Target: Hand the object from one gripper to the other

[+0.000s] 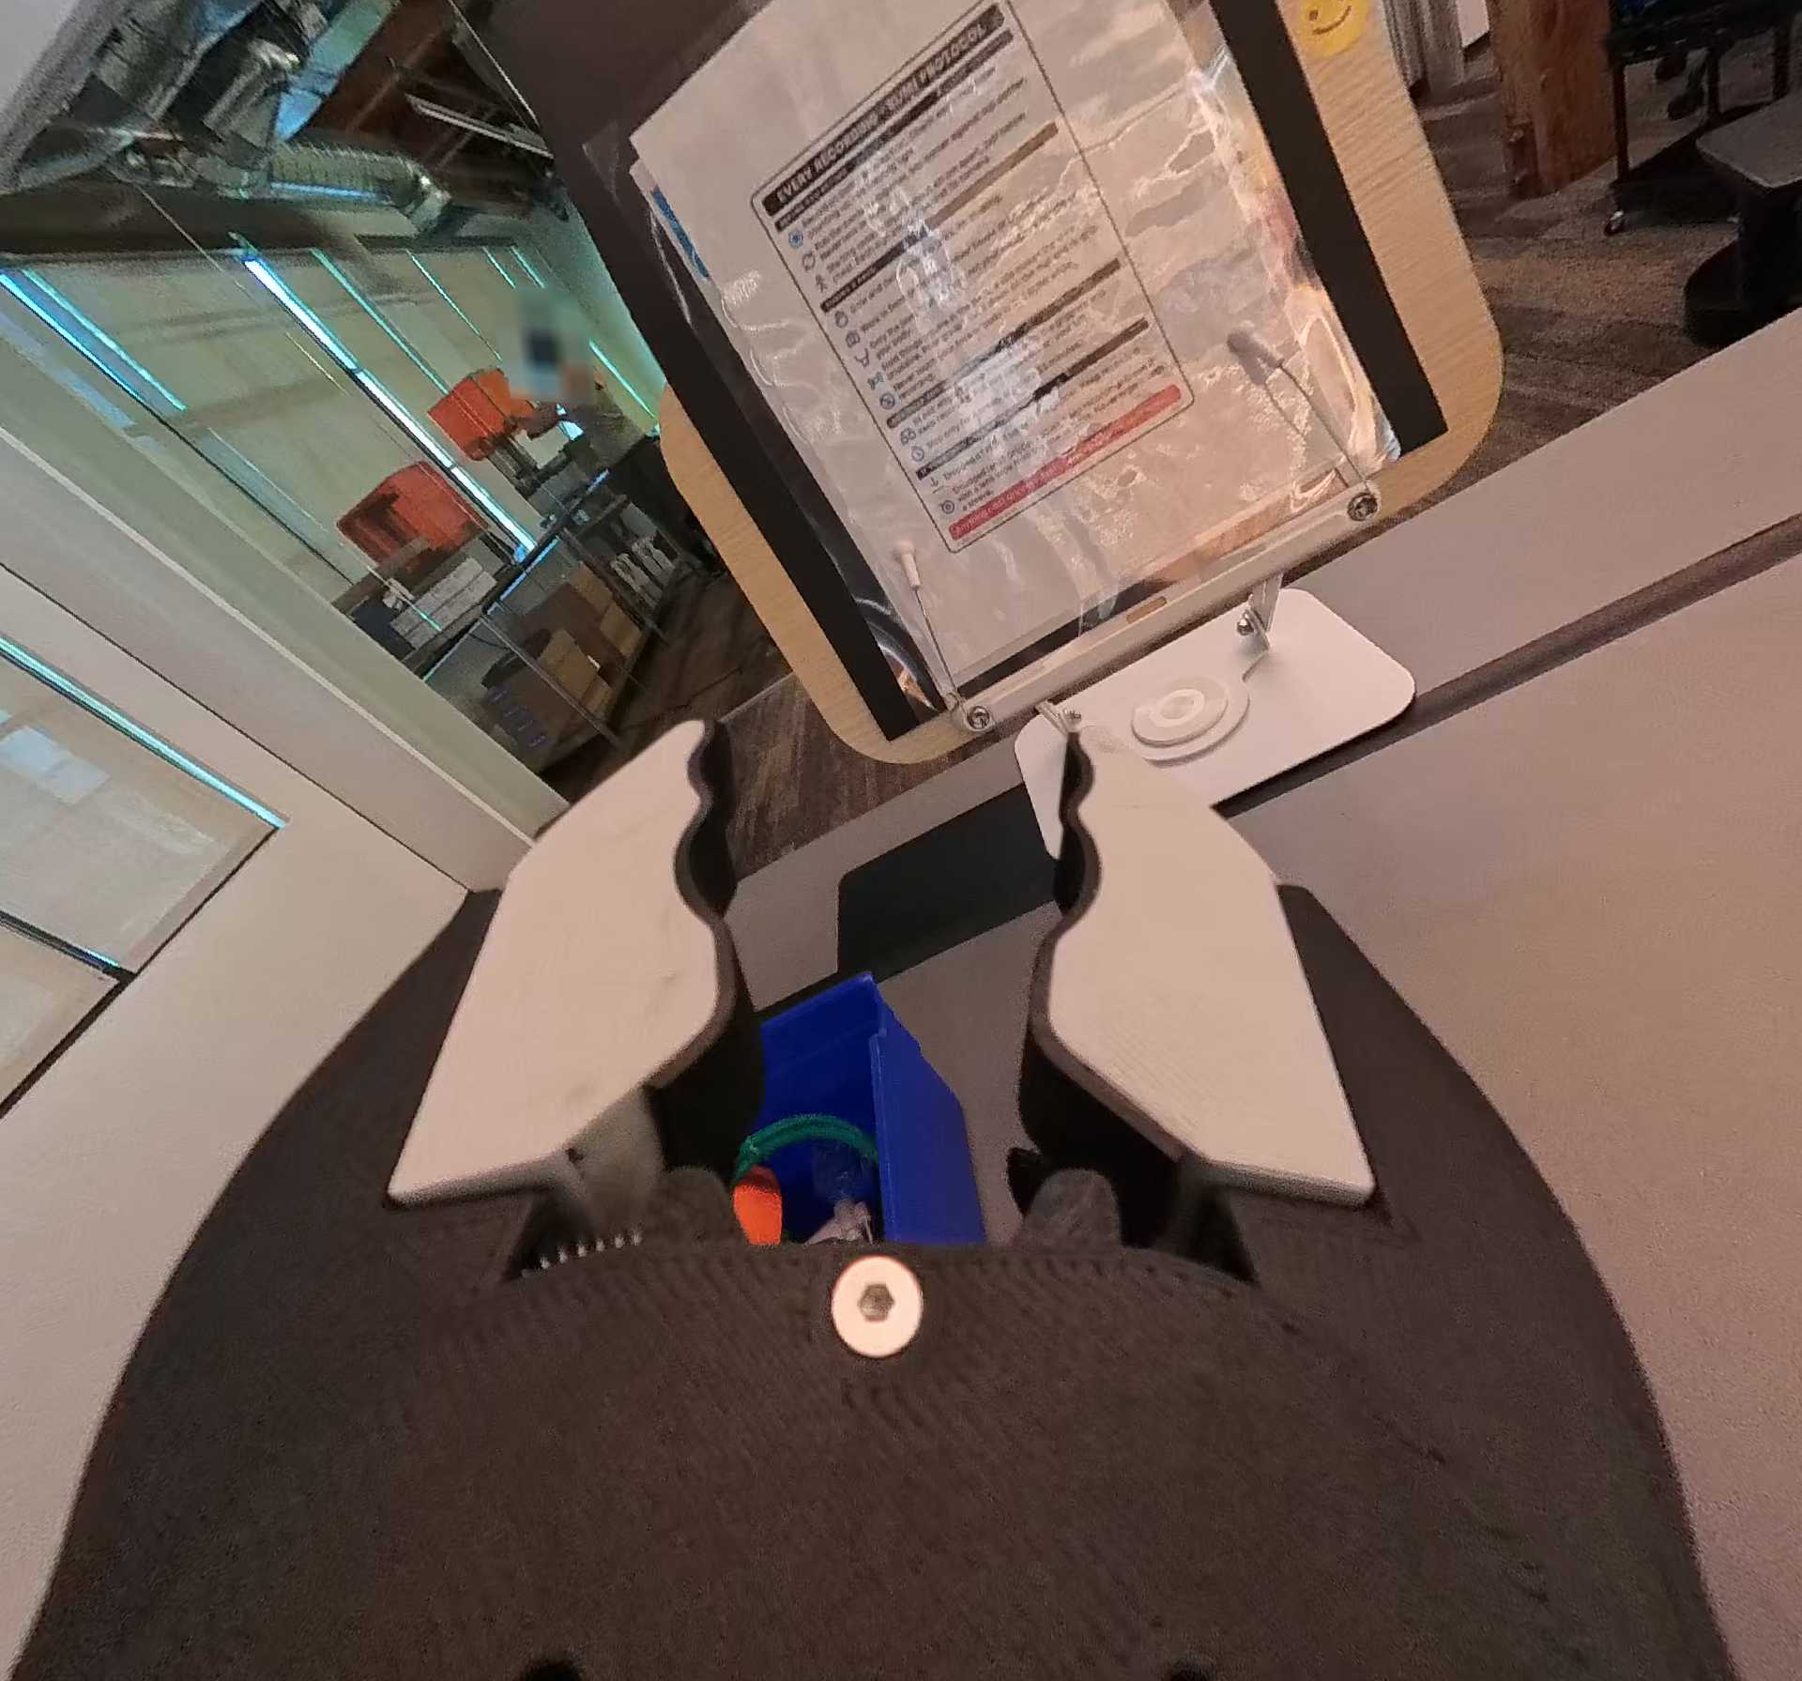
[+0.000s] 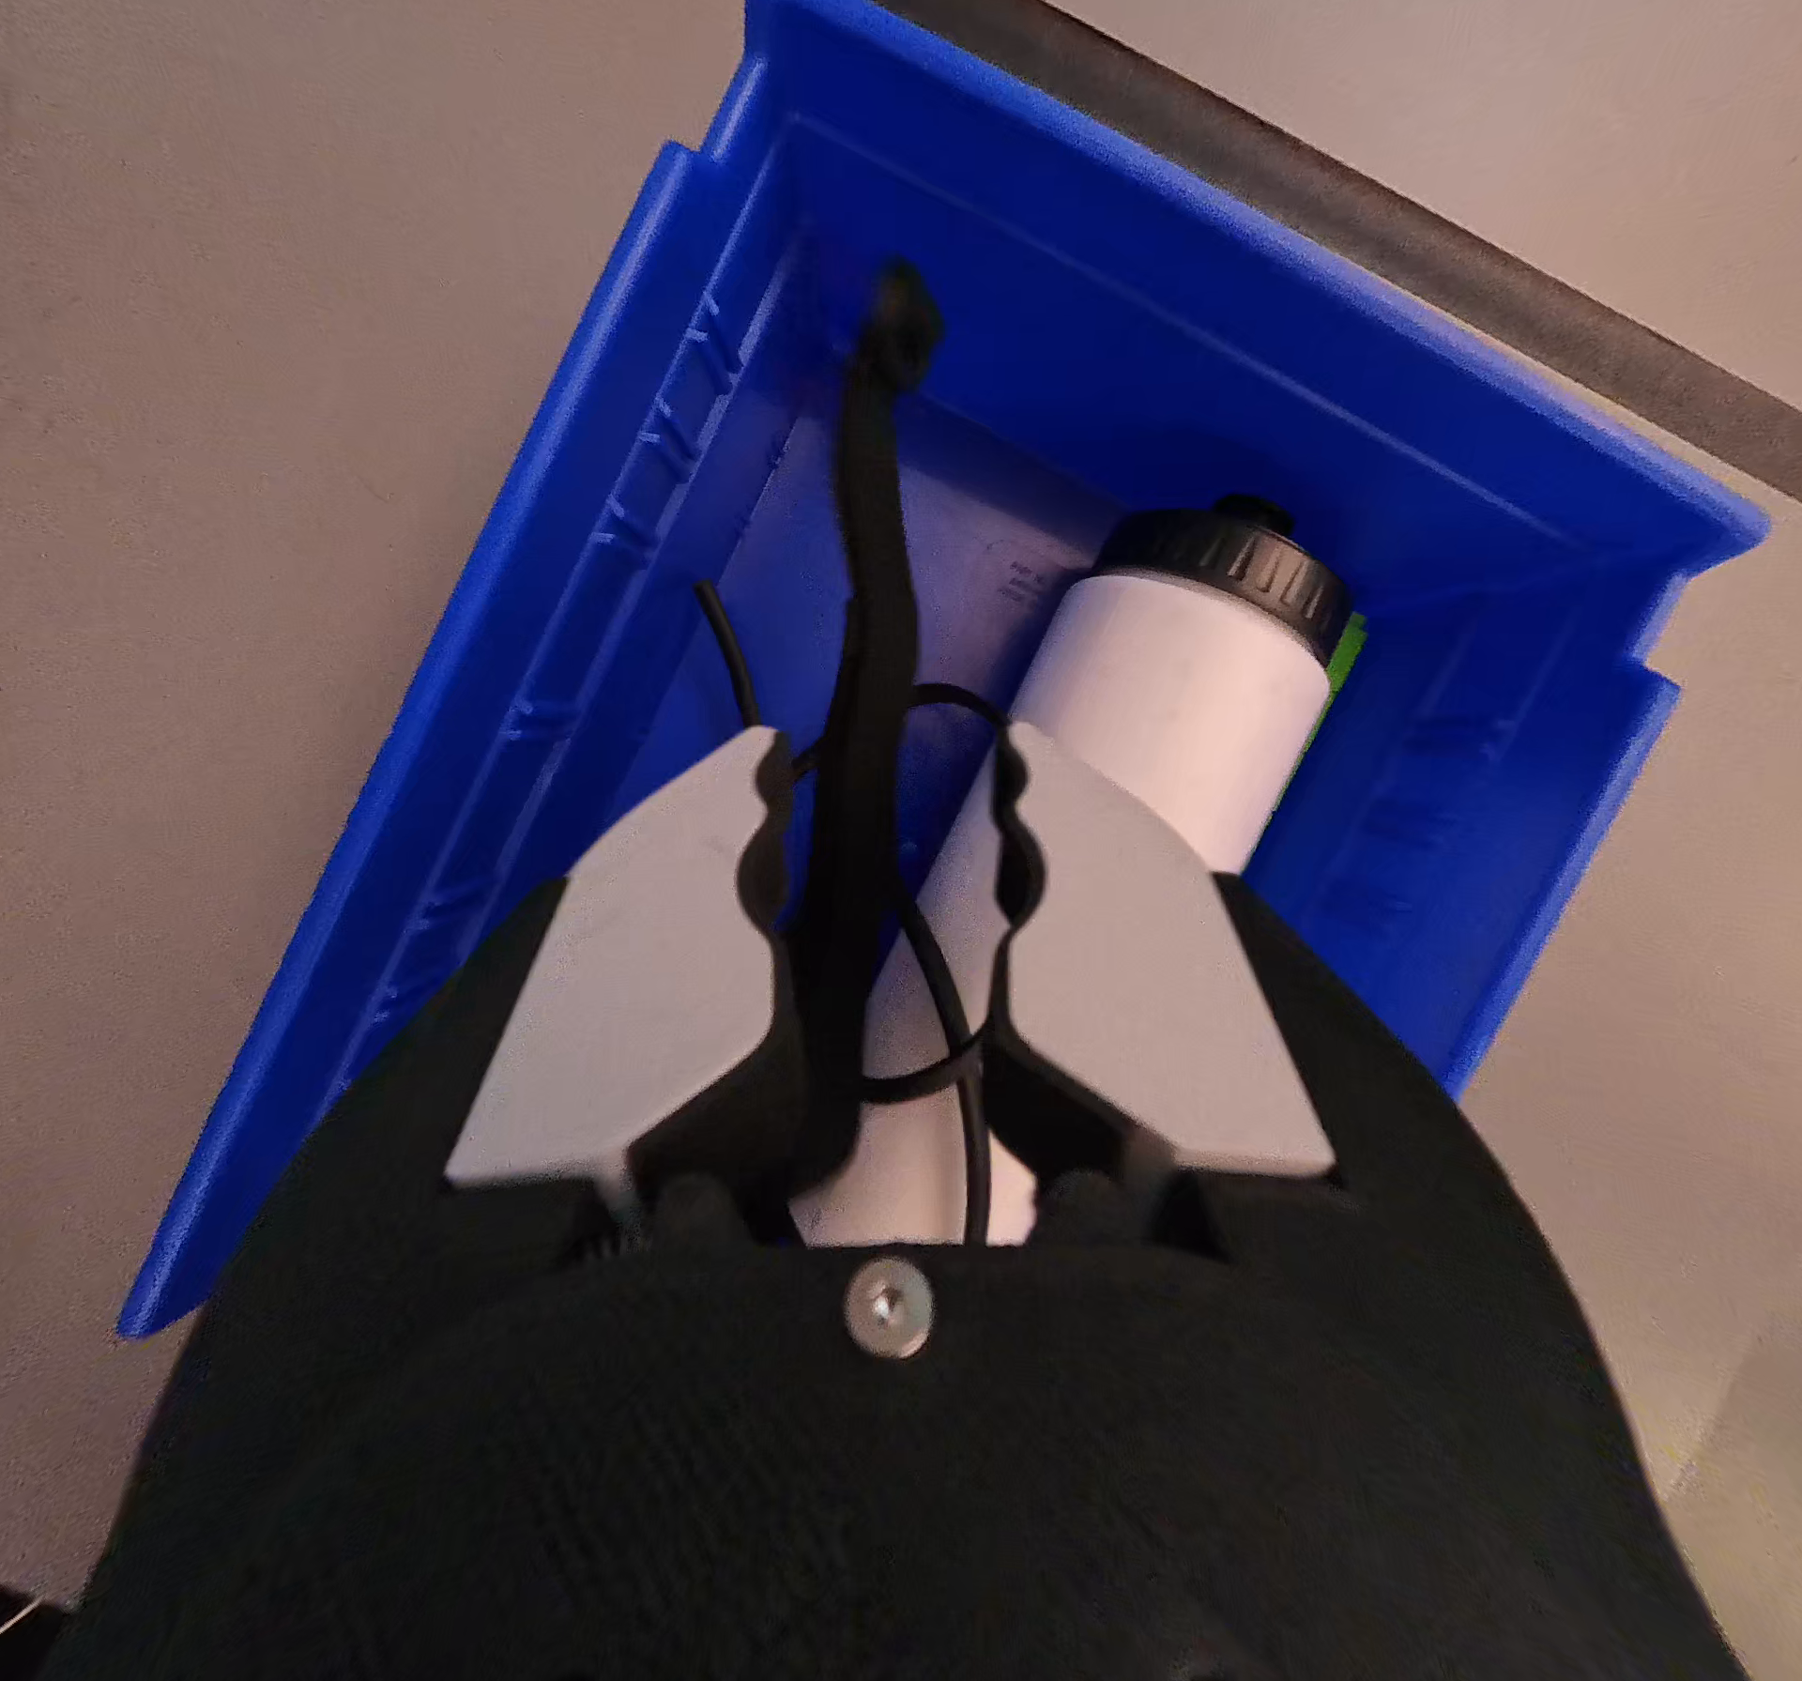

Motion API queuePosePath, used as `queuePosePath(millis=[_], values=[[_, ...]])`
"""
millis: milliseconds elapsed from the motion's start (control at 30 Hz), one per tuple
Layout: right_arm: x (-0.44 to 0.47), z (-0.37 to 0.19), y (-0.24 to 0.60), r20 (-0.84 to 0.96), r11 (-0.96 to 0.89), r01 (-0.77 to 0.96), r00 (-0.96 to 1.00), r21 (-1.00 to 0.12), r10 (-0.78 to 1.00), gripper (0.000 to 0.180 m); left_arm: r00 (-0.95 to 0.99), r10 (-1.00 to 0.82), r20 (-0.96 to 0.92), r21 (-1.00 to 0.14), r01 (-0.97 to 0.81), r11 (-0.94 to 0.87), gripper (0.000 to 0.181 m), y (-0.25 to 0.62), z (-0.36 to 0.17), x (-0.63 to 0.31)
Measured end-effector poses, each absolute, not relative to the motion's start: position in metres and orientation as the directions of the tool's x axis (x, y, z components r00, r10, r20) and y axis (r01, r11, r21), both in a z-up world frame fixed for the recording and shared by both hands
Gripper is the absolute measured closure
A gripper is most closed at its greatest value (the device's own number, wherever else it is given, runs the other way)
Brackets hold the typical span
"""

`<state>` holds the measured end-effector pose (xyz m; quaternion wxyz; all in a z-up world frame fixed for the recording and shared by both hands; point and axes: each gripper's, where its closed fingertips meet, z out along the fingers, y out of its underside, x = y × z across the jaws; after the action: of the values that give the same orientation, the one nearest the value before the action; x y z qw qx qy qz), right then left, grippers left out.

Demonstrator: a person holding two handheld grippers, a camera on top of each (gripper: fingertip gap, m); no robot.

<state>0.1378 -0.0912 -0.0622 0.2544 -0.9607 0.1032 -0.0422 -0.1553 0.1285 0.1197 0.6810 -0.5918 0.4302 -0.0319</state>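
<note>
A: Left wrist view. What is the left gripper (image 1: pixel 887 781) doing?

B: Its two pale grey, wavy-edged fingers (image 1: pixel 585 981) are standing well apart with nothing between them. It is hovering over the light grey table (image 1: pixel 1511 903), pointing at a clear acrylic sign stand (image 1: pixel 985 347) that is holding a printed sheet on a white base. Low between the fingers, a corner of a blue plastic bin (image 1: pixel 917 1117) is showing, with a green cord (image 1: pixel 780 1147) and an orange piece (image 1: pixel 759 1207) inside it.

A: Right wrist view. Where is the right gripper (image 2: pixel 887 747) pointing?

B: Down into a blue plastic storage bin (image 2: pixel 1121 201) that is sitting on the table (image 2: pixel 244 269). Its jaws are part open, and a long black strap-like object (image 2: pixel 858 659) is running up between the fingers (image 2: pixel 624 981) toward the bin's far corner. Whether the fingers are pressing on it cannot be told, as the view is blurred there.

A: What else is lying in that bin?

B: A white cylindrical bottle with a black ribbed cap (image 2: pixel 1170 708) is lying on its side along the right wall, with something green (image 2: pixel 1344 659) just behind it. A thin black cable (image 2: pixel 936 942) is looping across the bottle, near the strap.
</note>
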Motion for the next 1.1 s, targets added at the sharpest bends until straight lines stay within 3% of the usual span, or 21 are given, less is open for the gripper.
queuePosePath(millis=[133, 267, 433, 567, 733, 900, 1033, 1100], values=[[0.141, -0.031, -0.101, 0.071, -0.802, -0.144, 0.972, -0.580, -0.226, 0.129, 0.654, -0.570, -0.497, -0.859, -0.461, 0.220, 0.112, 0.138, 0.125, -0.180], [0.159, -0.006, -0.126, 0.115, -0.747, -0.167, 0.944, -0.643, -0.311, 0.129, 0.684, -0.666, -0.298, -0.926, -0.375, 0.029, 0.106, 0.148, 0.126, -0.225], [0.192, -0.020, -0.168, 0.113, -0.753, -0.271, 0.903, -0.600, -0.415, 0.129, 0.761, -0.646, -0.065, -0.955, -0.235, -0.180, 0.099, 0.159, 0.127, -0.305], [0.211, -0.051, -0.195, 0.039, -0.761, -0.391, 0.878, -0.517, -0.478, 0.131, 0.821, -0.568, -0.060, -0.943, -0.233, -0.237, 0.104, 0.179, 0.124, -0.355], [0.211, -0.091, -0.208, -0.068, -0.792, -0.459, 0.878, -0.403, -0.475, 0.141, 0.855, -0.492, -0.164, -0.821, -0.395, -0.412, 0.104, 0.243, 0.072, -0.400], [0.191, -0.121, -0.214, -0.215, -0.830, -0.513, 0.855, -0.220, -0.471, 0.171, 0.736, -0.612, -0.291, -0.619, -0.632, -0.466, 0.118, 0.295, -0.018, -0.425], [0.194, -0.121, -0.213, -0.233, -0.808, -0.539, 0.839, -0.237, -0.492, 0.171, 0.709, -0.681, -0.182, -0.425, -0.681, -0.596, 0.122, 0.290, -0.085, -0.441], [0.200, -0.120, -0.215, -0.243, -0.778, -0.576, 0.815, -0.252, -0.525, 0.172, 0.693, -0.715, -0.094, -0.310, -0.703, -0.640, 0.135, 0.278, -0.105, -0.445]])
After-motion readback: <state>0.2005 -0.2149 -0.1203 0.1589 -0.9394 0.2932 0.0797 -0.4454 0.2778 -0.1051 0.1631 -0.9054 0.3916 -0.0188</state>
